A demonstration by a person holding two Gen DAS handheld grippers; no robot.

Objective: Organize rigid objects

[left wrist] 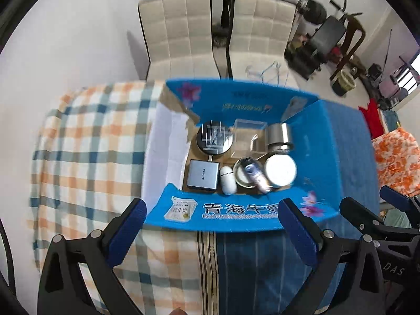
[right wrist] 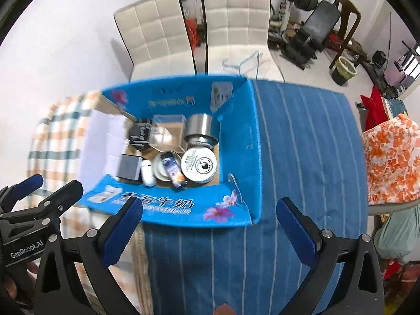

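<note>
floor: white | two cream padded chairs (left wrist: 215, 31) | weight bench (right wrist: 319, 23) | bright light

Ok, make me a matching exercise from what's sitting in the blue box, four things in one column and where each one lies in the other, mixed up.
Things:
1. grey square case
2. clear plastic box
3. white round tin
4. steel cup

Places in the blue box, seen from the left tongs:
A. far right corner
B. near left corner
C. far side, middle
D. near right corner

Pairs: 1-B, 2-C, 3-D, 4-A

Tins (left wrist: 280, 167) inside box (left wrist: 236, 214) on table (right wrist: 302, 157)
</note>
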